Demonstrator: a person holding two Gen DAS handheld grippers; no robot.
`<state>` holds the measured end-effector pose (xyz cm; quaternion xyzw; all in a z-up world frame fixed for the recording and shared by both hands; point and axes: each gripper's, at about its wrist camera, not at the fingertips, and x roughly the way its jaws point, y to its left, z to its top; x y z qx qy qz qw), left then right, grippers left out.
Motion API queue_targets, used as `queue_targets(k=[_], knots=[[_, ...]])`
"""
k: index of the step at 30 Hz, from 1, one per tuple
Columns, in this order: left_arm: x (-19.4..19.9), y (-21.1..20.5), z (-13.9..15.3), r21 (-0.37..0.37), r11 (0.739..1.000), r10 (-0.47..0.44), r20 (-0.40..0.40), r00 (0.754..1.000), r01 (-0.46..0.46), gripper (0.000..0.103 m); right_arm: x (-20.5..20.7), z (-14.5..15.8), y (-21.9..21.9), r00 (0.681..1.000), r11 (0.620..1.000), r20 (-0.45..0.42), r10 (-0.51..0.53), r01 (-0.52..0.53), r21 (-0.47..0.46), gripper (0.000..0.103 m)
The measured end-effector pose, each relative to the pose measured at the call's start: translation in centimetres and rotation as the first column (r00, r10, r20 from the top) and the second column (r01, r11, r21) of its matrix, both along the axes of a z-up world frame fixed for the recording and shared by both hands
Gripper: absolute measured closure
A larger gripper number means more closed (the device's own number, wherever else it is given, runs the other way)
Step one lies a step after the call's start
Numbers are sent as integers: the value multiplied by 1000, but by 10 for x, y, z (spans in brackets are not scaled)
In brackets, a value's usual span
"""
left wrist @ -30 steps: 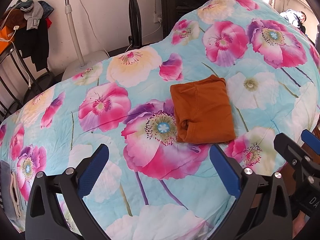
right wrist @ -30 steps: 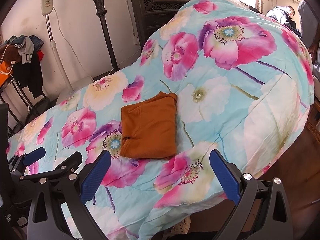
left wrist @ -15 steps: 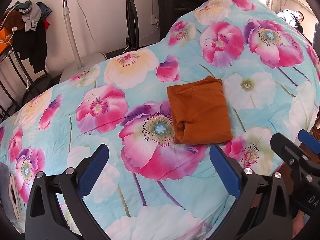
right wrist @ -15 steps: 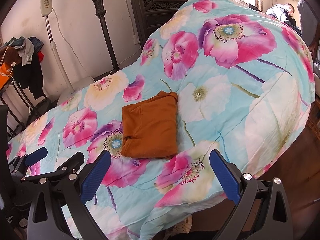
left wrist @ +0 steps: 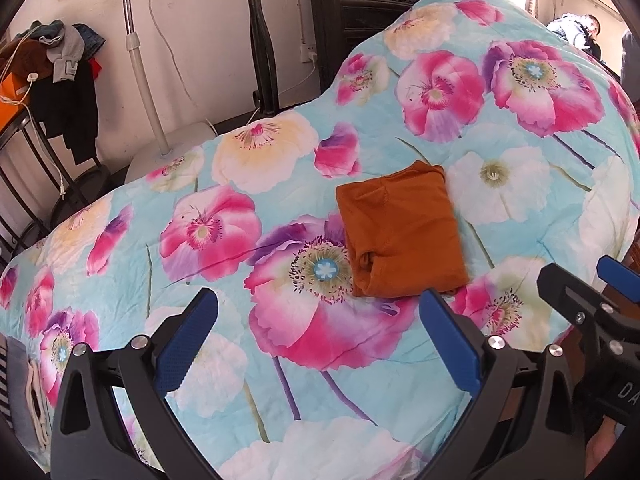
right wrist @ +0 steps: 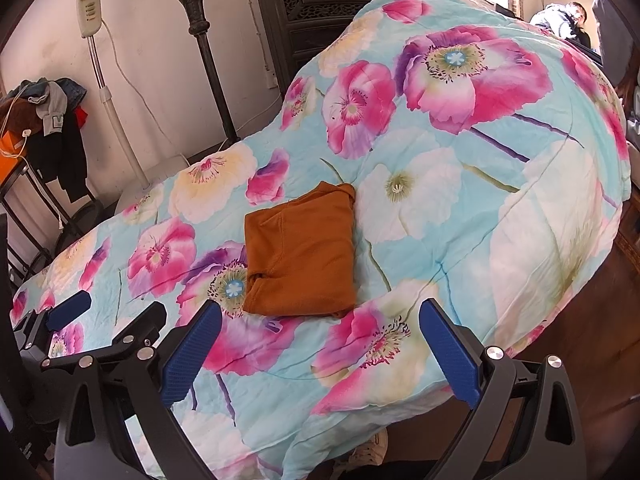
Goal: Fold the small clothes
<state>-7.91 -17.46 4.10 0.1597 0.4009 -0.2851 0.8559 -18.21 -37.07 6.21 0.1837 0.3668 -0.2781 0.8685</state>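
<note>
A small rust-orange garment (left wrist: 400, 232) lies folded into a neat rectangle on the floral quilt (left wrist: 240, 280); it also shows in the right wrist view (right wrist: 304, 252). My left gripper (left wrist: 320, 340) is open and empty, held back from the garment's near edge. My right gripper (right wrist: 316, 348) is open and empty, also short of the garment, and shows at the right edge of the left wrist view (left wrist: 600, 304). The left gripper appears at the lower left of the right wrist view (right wrist: 100, 324).
The quilt humps up high at the back right (right wrist: 480, 80). A standing fan (right wrist: 90, 8), a dark bedpost (right wrist: 196, 20) and a rack of clothes (left wrist: 60, 72) stand at the left by the wall. A person (left wrist: 576, 28) sits far right. The bed edge drops to floor (right wrist: 580, 320).
Both grippers drifted slightly, so the garment sits a little lower and more left in view. The jaws stay open and the garment has not moved.
</note>
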Motion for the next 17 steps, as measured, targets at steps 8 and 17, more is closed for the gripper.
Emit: queue_targets(k=[8, 17], knots=[[5, 1, -5, -2, 1000, 13, -43, 999, -13, 5, -1, 0, 0, 1000, 1000, 2, -5, 5, 5, 4], [4, 0, -5, 13, 1000, 19, -26, 999, -19, 5, -1, 1, 1, 1000, 1000, 3, -9, 9, 7, 4]])
